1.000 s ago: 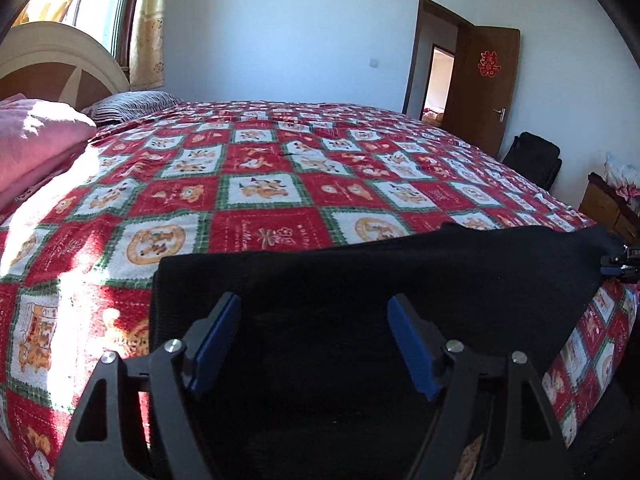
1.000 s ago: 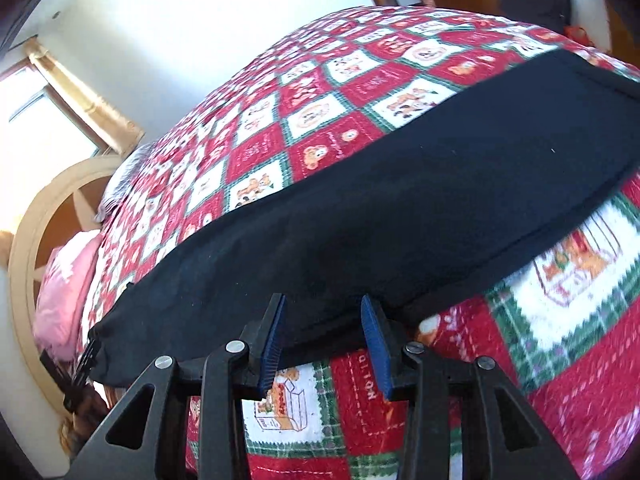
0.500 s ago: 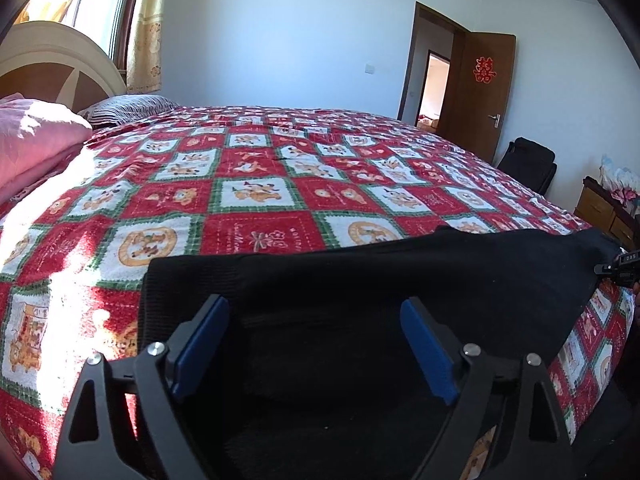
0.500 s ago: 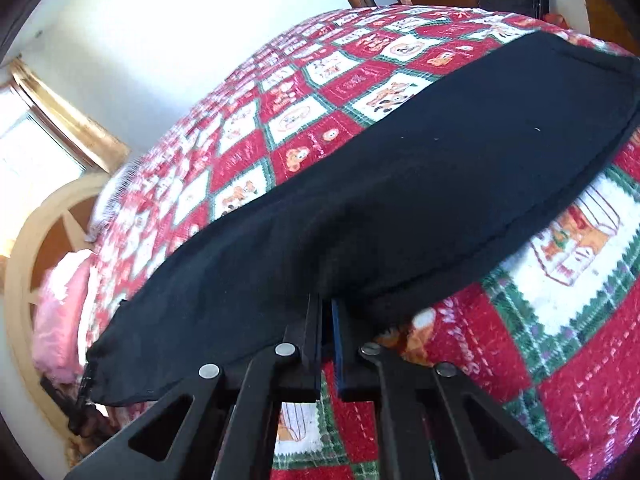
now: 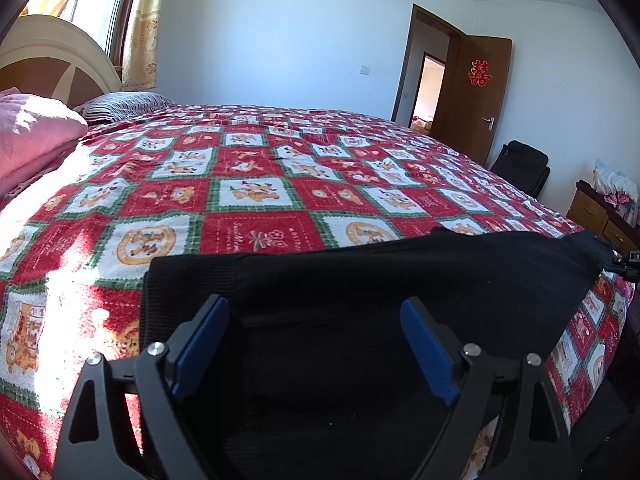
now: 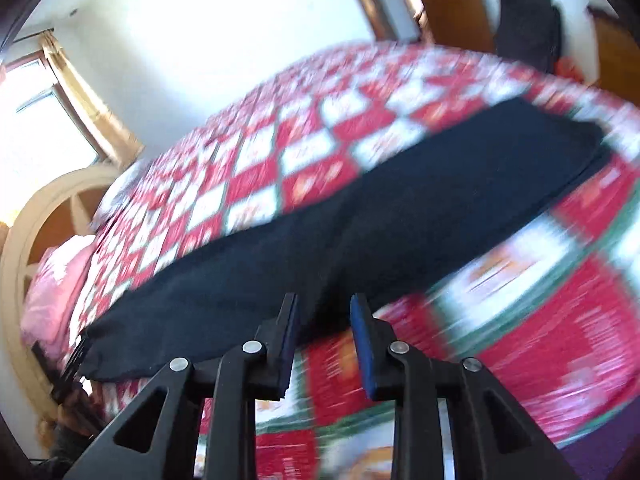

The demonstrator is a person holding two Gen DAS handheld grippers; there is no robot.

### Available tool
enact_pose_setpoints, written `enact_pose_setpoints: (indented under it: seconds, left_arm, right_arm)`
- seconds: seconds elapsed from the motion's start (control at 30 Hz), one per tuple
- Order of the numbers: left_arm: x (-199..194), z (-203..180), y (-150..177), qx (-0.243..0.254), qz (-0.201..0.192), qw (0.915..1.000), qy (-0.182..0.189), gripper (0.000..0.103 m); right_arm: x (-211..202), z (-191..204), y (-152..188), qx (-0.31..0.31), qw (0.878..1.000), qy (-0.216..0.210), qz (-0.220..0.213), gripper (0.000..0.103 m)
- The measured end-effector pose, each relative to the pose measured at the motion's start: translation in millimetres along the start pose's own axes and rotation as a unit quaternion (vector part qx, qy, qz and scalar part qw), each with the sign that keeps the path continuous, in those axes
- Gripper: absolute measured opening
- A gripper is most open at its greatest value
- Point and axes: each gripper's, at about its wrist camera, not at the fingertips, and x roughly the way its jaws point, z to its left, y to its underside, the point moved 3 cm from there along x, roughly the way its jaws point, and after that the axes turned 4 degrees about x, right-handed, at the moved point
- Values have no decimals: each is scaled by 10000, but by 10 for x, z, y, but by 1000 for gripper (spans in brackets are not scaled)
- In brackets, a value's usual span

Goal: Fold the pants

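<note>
Black pants lie as a long flat strip along the near edge of the bed. My left gripper is open, its blue pads spread wide above one end of the pants. In the right wrist view, which is blurred by motion, the pants run from lower left to upper right. My right gripper is open with a narrow gap, its tips at the pants' near edge, and a fold of fabric rises just ahead of them. The right gripper also shows in the left wrist view at the far end of the pants.
The bed carries a red, white and green patchwork bedspread. A pink pillow and a striped pillow lie by the headboard. An open wooden door, a black bag and a wooden cabinet stand on the right.
My right gripper was open, shut at the pants' edge half a second ago, and is now open again while moving fast. My left gripper has spread slightly wider and stays over the pants.
</note>
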Motion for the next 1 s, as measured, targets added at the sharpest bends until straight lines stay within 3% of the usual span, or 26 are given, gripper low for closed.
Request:
enact_pose_setpoints:
  seconds: [0.13,0.27,0.43,0.47,0.5,0.67,0.8,0.87,0.93,1.0]
  left_arm:
    - [10,-7,0,17,6,10000,-7,91]
    - [10,-2,-1,30,9,10000,-8,91]
    - [14,11,-3,137,60,9999,-78,91]
    - [13,22,-4,147,68,9998,-76,91]
    - [8,27,-3,155,72,9998,-64,91]
    - [9,68,6,233,98,9996,-87,91]
    - [14,93,11,286,109,9995,-73,91]
    - [5,102,9,304,121,9994,-62,91]
    - [-12,114,6,272,114,9996,-35,91]
    - [-22,120,13,269,101,9996,-46,91]
  right_arm:
    - [-468,-659,-449,792,9890,904,-866,28]
    - [-593,-1187,-750,1192,9716,1662,-1192,28]
    - [-351,-1452,-926,1263,9766,1453,-958,27]
    - [-325,-1460,-934,1283,9776,1360,-962,22]
    - [-325,-1446,-922,1278,9783,1304,-978,10]
    - [-491,-1413,-866,1148,9788,1264,-1136,8]
    - [-363,-1566,-827,1280,9785,1332,-917,9]
    - [-358,-1585,-839,1264,9773,1406,-957,10]
    - [-452,-1526,-845,1224,9698,1792,-1115,34]
    - [-607,-1296,-823,880,9595,2213,-1503,44]
